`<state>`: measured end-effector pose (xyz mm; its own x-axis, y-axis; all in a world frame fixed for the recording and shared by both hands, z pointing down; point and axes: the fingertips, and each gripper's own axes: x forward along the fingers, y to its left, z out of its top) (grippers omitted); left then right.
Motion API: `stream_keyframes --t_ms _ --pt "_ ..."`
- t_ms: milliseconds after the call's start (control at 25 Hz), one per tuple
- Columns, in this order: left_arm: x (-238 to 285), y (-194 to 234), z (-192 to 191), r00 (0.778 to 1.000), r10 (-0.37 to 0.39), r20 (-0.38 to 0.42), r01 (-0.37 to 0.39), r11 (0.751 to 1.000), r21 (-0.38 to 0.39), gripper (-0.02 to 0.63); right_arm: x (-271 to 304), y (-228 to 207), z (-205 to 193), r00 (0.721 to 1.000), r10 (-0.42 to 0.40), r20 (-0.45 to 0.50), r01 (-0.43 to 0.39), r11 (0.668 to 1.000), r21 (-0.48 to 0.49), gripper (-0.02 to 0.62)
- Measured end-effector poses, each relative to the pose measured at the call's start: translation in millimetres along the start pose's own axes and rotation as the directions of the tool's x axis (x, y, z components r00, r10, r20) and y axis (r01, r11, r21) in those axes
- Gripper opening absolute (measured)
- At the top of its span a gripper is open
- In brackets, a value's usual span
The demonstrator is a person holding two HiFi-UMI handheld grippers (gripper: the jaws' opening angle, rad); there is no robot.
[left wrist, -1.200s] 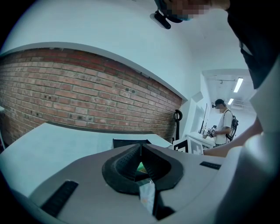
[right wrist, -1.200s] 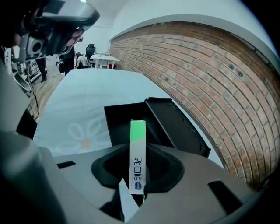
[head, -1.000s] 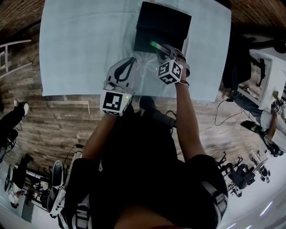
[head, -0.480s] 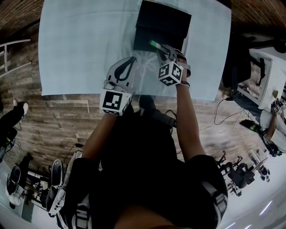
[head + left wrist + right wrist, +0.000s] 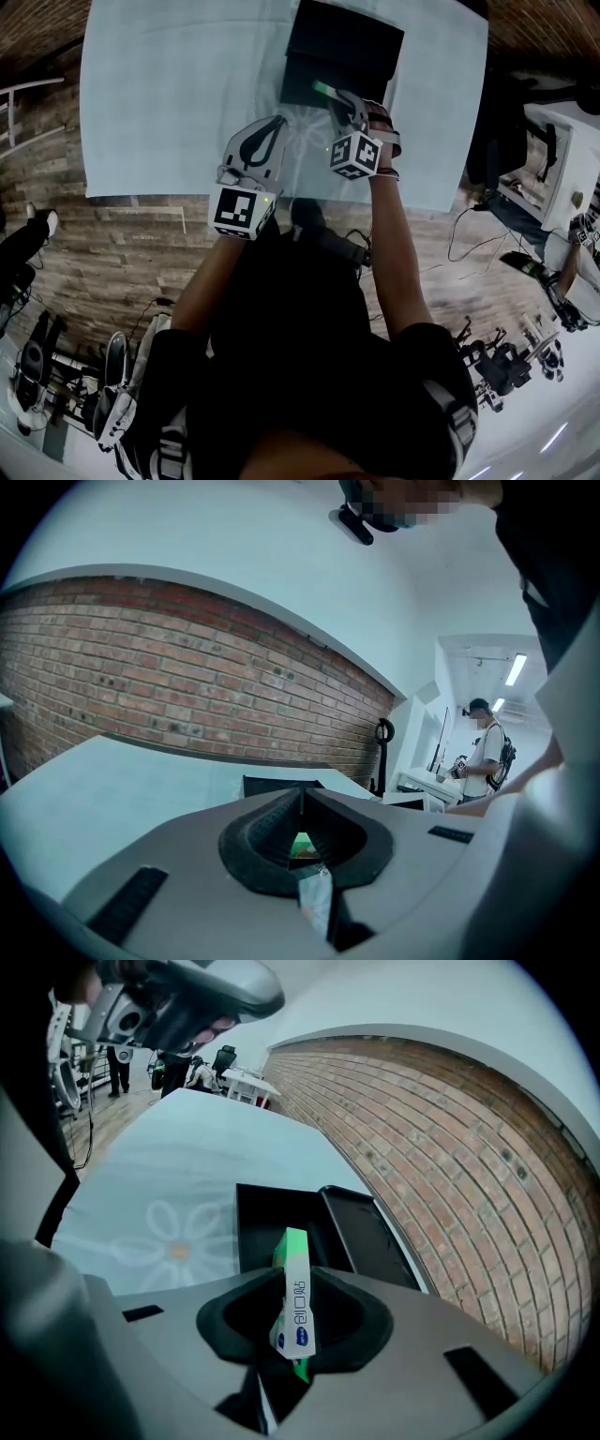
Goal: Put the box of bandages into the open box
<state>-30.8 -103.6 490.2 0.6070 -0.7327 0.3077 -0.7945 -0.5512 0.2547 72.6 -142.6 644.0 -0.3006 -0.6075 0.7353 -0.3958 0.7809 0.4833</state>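
In the right gripper view, the right gripper [image 5: 292, 1283] is seen clamped on the box of bandages [image 5: 296, 1258], a slim green and white carton that is held on edge between the two jaws, with its long side pointing away. Just beyond its far end the open box [image 5: 272, 1213] is found, black and shallow, with its lid [image 5: 366, 1232] folded open beside it. A pale tablecloth [image 5: 141, 1185] printed with a flower [image 5: 173, 1249] is spread beneath, and a brick wall [image 5: 422, 1129] is seen behind.

In the head view the box of bandages [image 5: 322, 92] is shown held over the near edge of the open box [image 5: 345, 45], not set down inside it. The left gripper [image 5: 278, 123] is held beside the right one, above the tablecloth and near the table's front edge. In the left gripper view its jaws are pressed together at the tips with nothing gripped, and the open box [image 5: 279, 782] is seen beyond them.
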Motion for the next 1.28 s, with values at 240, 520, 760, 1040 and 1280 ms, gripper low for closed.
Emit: stream_keyframes --t_ms 240,520,760,1040,1280 --pt "-1 1 -2 1.000 0.004 -0.001 -0.004 1.000 -0.006 0.038 6 -9 -3 1.000 -0.020 -0.006 0.019 0.999 -0.038 0.097" --pt "3 2 -6 1.000 0.004 -0.010 -0.005 1.000 -0.008 0.038 12 -20 -7 0.999 -0.041 -0.004 0.041 0.998 -0.056 0.097" --pt "0 4 -5 1.000 0.001 -0.009 -0.001 1.000 -0.014 0.038 17 -27 -5 0.998 -0.070 -0.006 0.069 0.993 -0.100 0.097" --pt "-4 6 -7 1.000 0.006 -0.011 -0.006 1.000 -0.024 0.038 23 -33 -3 0.995 -0.095 0.003 0.094 0.984 -0.148 0.097" --pt "-4 3 -10 1.000 -0.002 -0.009 0.002 0.999 -0.032 0.038 23 -29 -4 0.997 -0.073 0.000 0.073 0.991 -0.113 0.098"
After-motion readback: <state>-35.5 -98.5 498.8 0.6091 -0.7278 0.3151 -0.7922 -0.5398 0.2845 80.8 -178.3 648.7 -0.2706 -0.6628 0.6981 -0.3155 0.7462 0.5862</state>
